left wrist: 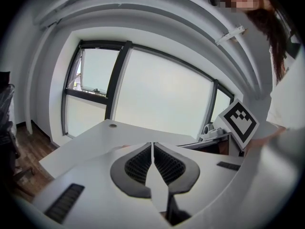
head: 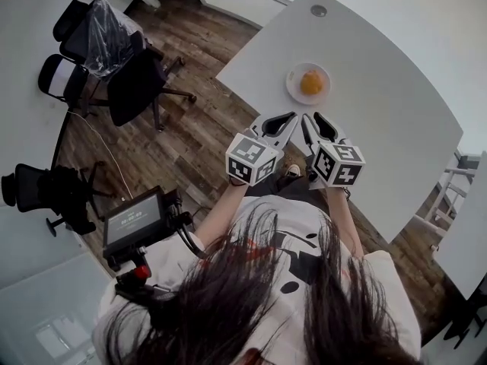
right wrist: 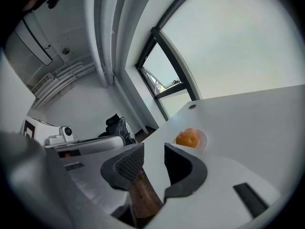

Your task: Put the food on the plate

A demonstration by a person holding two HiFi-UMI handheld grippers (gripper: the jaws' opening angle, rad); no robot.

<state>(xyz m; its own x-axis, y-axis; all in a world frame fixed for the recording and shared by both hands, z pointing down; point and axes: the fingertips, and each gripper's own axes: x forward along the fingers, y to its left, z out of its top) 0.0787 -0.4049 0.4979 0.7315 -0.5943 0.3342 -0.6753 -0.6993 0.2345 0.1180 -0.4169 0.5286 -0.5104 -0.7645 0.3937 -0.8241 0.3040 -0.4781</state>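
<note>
An orange piece of food (head: pixel 311 82) lies on a small white plate (head: pixel 292 90) on the white table (head: pixel 380 67). Both grippers hover side by side over the table's near edge, short of the plate, with nothing in either. In the left gripper view, my left gripper (left wrist: pixel 152 144) is shut, its pads touching; in the head view it (head: pixel 289 117) is left of my right gripper (head: pixel 313 117). My right gripper (right wrist: pixel 153 149) is shut to a slim gap, through which table and floor show. It points at the food (right wrist: pixel 187 138) and plate (right wrist: pixel 202 140) just beyond its tips.
A round grommet (head: pixel 319 11) sits at the table's far end. Black office chairs (head: pixel 137 82) stand on the wood floor to the left, with more (head: pixel 53 192) nearer. A small monitor rig (head: pixel 137 220) hangs at the person's chest. Large windows (left wrist: pixel 157 94) lie beyond the table.
</note>
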